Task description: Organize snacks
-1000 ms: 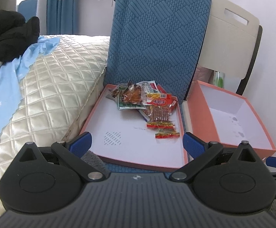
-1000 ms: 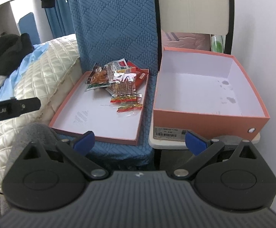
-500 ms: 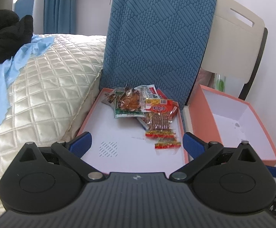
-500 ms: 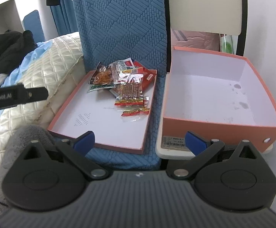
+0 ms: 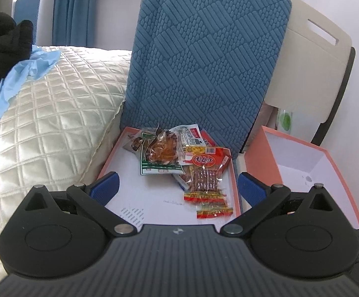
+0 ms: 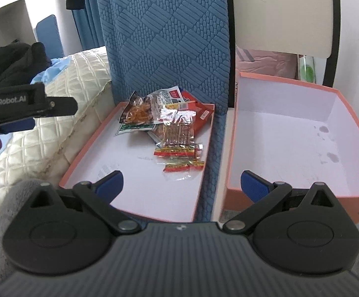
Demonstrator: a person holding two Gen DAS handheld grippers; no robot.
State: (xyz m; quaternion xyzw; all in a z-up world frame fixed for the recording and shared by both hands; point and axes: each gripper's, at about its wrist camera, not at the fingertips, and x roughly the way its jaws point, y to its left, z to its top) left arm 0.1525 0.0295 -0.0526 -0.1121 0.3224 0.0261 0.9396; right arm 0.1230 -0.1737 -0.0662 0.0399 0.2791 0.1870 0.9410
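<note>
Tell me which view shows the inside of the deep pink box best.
The right wrist view: the deep pink box shows nearly its whole white floor, bare but for a few grey stains, with all four walls. The left wrist view catches only its left wall and a corner of the floor, the rest hidden behind the left tongs.

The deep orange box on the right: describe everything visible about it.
The deep orange box looks like cardboard, salmon-orange outside and white inside, with no lid on it. It holds no snacks; a few small grey stains mark the floor near its right wall. A small hole shows in the front wall near the right corner. It stands upright on a pale surface, beside the shallow lid tray that holds the snack packets.
</note>
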